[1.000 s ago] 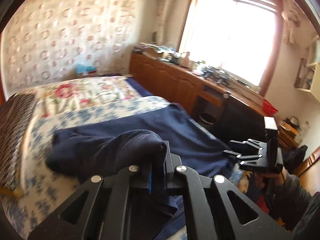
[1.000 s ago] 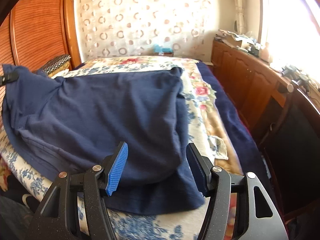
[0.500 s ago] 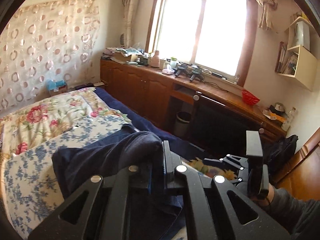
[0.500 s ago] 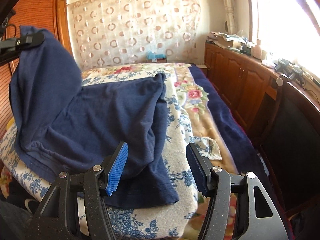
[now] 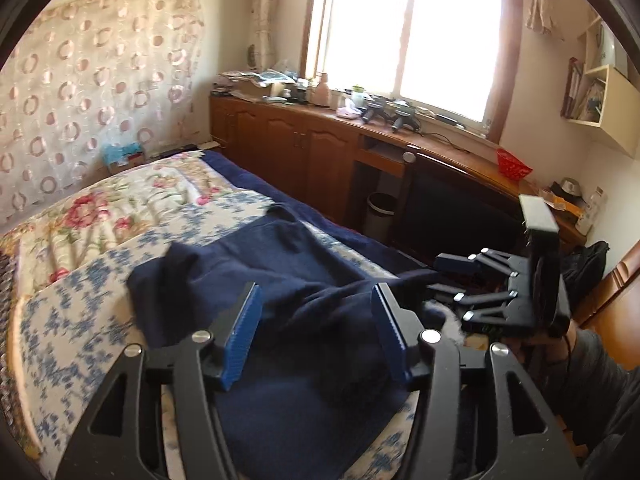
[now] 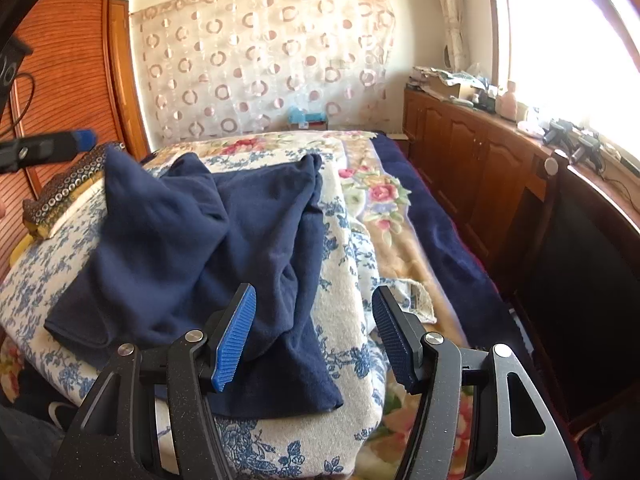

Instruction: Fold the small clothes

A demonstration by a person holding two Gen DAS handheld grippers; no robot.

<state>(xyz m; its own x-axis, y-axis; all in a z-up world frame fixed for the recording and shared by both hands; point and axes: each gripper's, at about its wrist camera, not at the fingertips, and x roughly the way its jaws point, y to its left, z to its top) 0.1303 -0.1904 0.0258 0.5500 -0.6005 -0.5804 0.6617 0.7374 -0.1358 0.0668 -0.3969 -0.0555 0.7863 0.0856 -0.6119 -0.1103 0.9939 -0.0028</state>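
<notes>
A navy blue garment (image 5: 304, 320) lies rumpled and partly folded over itself on the floral bedspread (image 5: 80, 320); it also shows in the right wrist view (image 6: 192, 256). My left gripper (image 5: 316, 336) is open and empty, just above the garment's near part. My right gripper (image 6: 314, 336) is open and empty over the garment's near right edge. The right gripper also shows in the left wrist view (image 5: 448, 284), at the right by the bed edge. A blue fingertip (image 6: 82, 138) of the left gripper shows at the far left.
The bed (image 6: 400, 240) fills the middle, with a patterned cushion (image 6: 60, 196) at its left. A wooden cabinet and desk (image 5: 320, 148) with clutter run along the window wall. A waste bin (image 5: 380, 212) stands under the desk. A wooden wardrobe (image 6: 60, 60) stands left.
My left gripper was shut on the garment, carried it over to the right, and has now opened and let it drop folded onto itself. The right gripper stayed open.
</notes>
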